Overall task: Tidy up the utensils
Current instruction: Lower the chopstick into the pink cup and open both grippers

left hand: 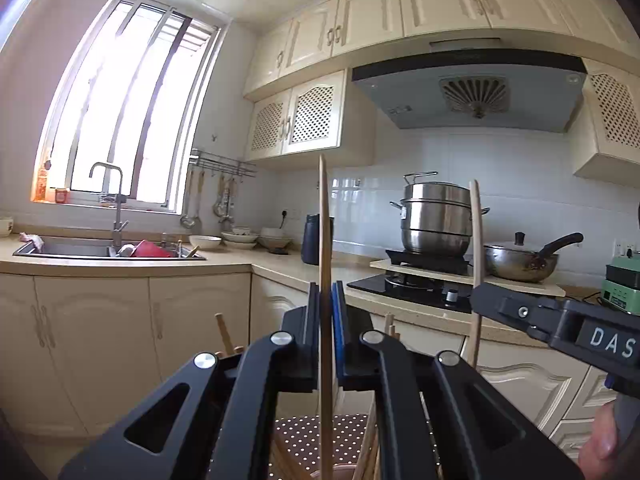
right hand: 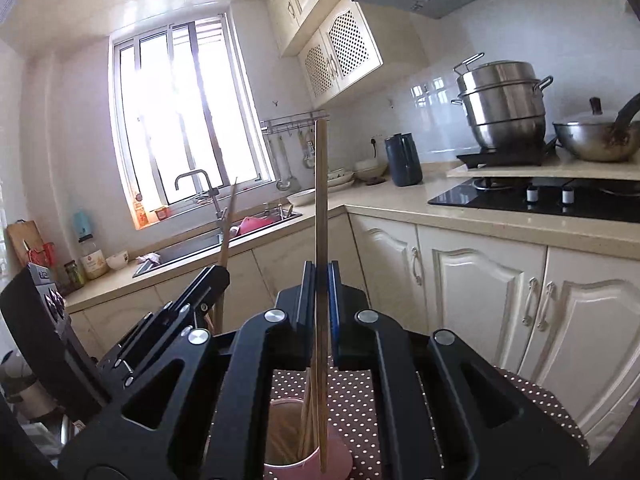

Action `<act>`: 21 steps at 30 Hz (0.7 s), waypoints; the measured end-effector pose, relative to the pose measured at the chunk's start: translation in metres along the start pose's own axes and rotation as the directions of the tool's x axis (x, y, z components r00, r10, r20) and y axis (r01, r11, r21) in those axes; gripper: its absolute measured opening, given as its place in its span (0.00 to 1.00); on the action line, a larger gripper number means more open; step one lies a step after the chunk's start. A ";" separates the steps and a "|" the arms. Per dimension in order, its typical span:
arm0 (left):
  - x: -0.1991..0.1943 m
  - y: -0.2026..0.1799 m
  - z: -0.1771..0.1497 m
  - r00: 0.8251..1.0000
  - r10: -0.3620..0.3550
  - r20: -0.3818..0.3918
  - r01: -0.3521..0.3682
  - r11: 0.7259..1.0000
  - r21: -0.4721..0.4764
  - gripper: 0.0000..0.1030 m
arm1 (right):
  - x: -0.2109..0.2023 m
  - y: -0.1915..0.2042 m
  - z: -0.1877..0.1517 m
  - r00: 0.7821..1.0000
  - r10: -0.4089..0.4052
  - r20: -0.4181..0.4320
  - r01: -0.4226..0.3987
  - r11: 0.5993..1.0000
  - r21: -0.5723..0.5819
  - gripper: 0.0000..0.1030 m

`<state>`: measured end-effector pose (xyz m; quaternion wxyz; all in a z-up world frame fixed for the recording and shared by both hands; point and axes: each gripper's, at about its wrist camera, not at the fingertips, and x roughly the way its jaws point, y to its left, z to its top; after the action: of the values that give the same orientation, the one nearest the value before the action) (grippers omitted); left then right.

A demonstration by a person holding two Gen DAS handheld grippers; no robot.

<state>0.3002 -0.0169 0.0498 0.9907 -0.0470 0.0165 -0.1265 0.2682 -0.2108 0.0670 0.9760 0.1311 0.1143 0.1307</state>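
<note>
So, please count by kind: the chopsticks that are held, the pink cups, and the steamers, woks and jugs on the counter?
Held chopsticks: 2
Pink cup: 1
Steel steamer: 1
Lidded wok: 1
Dark jug: 1
Total: 6

Steamer pot (left hand: pixel 436 216) on stove; wok (left hand: pixel 520 260) beside (lidded); sink (left hand: pixel 60 249).

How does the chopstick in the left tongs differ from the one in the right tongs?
The wooden chopstick in the left tongs shows a tapered, pointed upper end; the wooden chopstick in the right tongs ends blunt and square. The right one's lower end hangs by the pink cup. Both stand upright, clamped.
</note>
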 end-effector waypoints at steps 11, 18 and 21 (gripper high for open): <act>0.003 0.003 -0.008 0.999 0.001 -0.051 -0.001 1.000 -0.008 0.07 | -0.010 0.002 0.012 0.998 0.016 0.056 -0.016 1.000 0.010 0.06; -0.003 0.005 -0.020 0.997 -0.006 -0.075 0.006 1.000 -0.009 0.07 | -0.001 0.014 0.007 0.999 0.035 0.040 -0.035 0.999 -0.011 0.06; -0.003 0.005 -0.031 0.993 0.000 -0.120 0.000 1.000 0.005 0.07 | 0.005 0.018 -0.005 0.999 0.034 0.002 -0.034 0.999 -0.031 0.06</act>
<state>0.2973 -0.0137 0.0185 0.9880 -0.0370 0.0756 -0.1292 0.2678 -0.1916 0.0666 0.9758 0.1182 0.1087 0.1487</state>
